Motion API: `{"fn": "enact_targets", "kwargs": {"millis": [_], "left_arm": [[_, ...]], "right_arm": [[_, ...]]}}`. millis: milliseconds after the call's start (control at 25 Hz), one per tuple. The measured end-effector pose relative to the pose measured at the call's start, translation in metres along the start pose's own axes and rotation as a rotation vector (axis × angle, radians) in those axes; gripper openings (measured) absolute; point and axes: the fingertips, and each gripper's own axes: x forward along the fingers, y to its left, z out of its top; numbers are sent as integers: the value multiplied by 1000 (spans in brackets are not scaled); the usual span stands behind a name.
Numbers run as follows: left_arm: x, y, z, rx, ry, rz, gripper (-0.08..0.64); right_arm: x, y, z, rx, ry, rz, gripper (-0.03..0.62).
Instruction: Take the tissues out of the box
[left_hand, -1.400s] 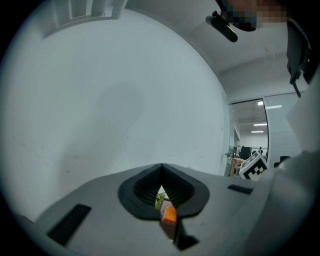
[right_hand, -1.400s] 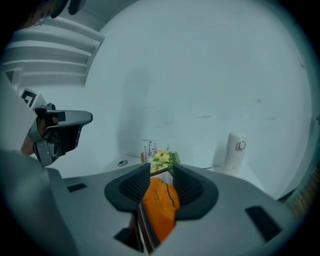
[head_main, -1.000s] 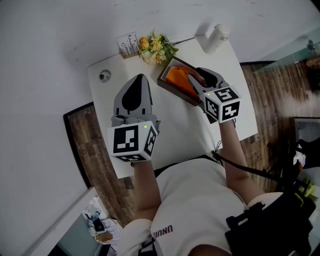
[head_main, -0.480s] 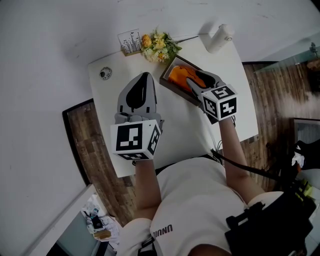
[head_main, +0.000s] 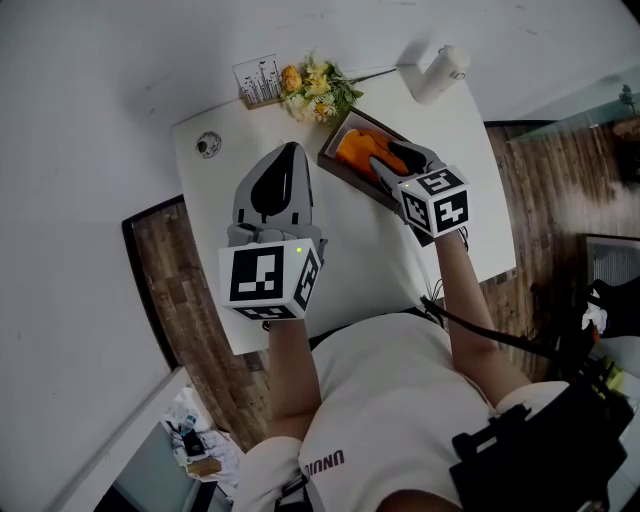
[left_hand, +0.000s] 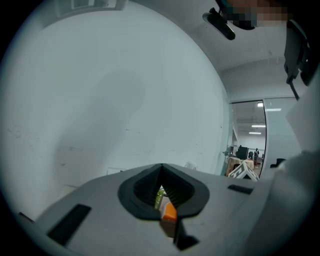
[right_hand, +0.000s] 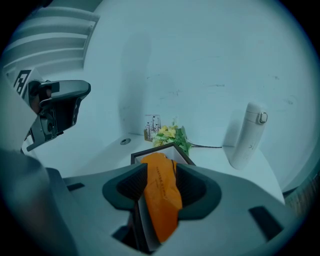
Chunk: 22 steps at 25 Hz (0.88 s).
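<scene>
**A:** Start close in. Any writing?

**B:** On the person's white shirt (head_main: 390, 400), at the bottom of the head view, there are dark capitals that look like "UNUU". I would not swear to them. Each gripper's cube (head_main: 265, 280) bears black-and-white square markers.

**A:** The left gripper?

**B:** The left gripper (head_main: 287, 150) hangs over the white tabletop (head_main: 350, 255), left of centre. Its fingers are together with nothing held. Through the gap behind their tips, its own view shows only a sliver of orange and green.

**A:** And the right?

**B:** The right gripper (right_hand: 161, 169) tilts down over the box (head_main: 352, 180), in the upper middle of the head view. Its fingers (right_hand: 125, 187) have just been opening and stand wide apart, with the orange tissue pack (head_main: 356, 148) between them. Whether the pads touch it I cannot tell.

**A:** How does the pack lie?

**B:** Lengthwise in the dark, white-lined box. In the head view its long axis runs from upper left to lower right. In the right gripper view it points away up the frame, toward the flowers (right_hand: 170, 134). A line of fine print runs along its length, too small to read.

**A:** Beyond that?

**B:** Just past the flowers is a small white card (head_main: 257, 83) with dark marks, unreadable. At the upper right of the head view, a white flask (head_main: 437, 72) sits at the tabletop's far corner.
</scene>
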Motion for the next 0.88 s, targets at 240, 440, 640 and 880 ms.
{"fn": "enact_targets", "kwargs": {"millis": [240, 440, 640, 880], "left_arm": [[-1, 1, -1, -8, 1, 1, 12], [0, 1, -1, -13, 4, 3, 12], [0, 2, -2, -19, 7, 7, 12], [2, 2, -2, -25, 6, 3, 12]], "right_arm": [[3, 2, -5, -9, 24, 6, 186], [6, 2, -10, -17, 42, 6, 186], [9, 3, -14, -16, 62, 9, 187], [10, 5, -17, -59, 98, 5, 187]]}}
